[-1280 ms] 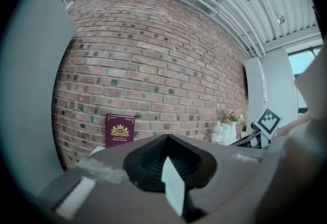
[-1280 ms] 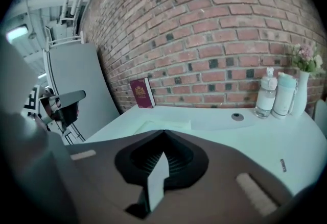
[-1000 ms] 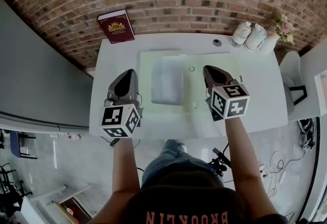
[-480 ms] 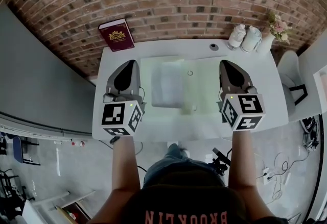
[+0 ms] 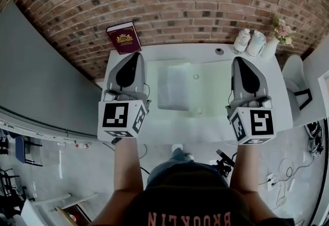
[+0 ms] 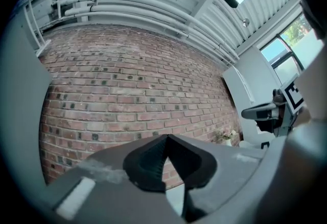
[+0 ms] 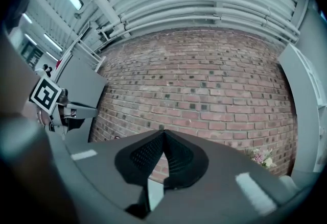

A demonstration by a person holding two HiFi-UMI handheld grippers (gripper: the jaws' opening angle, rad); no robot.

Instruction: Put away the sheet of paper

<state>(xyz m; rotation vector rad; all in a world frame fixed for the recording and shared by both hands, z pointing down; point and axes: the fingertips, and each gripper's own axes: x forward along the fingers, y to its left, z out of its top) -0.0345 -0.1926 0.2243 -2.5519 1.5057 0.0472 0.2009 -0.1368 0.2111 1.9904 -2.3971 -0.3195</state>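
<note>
The sheet of paper lies flat on a pale green mat in the middle of the white table. Both grippers hang high above the table, pointing roughly level at the brick wall. My left gripper is left of the sheet, its jaws closed tip to tip with nothing between them. On the other side of the sheet my right gripper is shut and empty as well. Neither one touches the paper.
A dark red book leans at the table's back left corner. Two white bottles and a vase of flowers stand at the back right. A small ring and a small disc lie near the sheet. A chair is at the right.
Both grippers have risen from just over the table toward the camera and moved apart, the right one going right. The paper has not moved.
</note>
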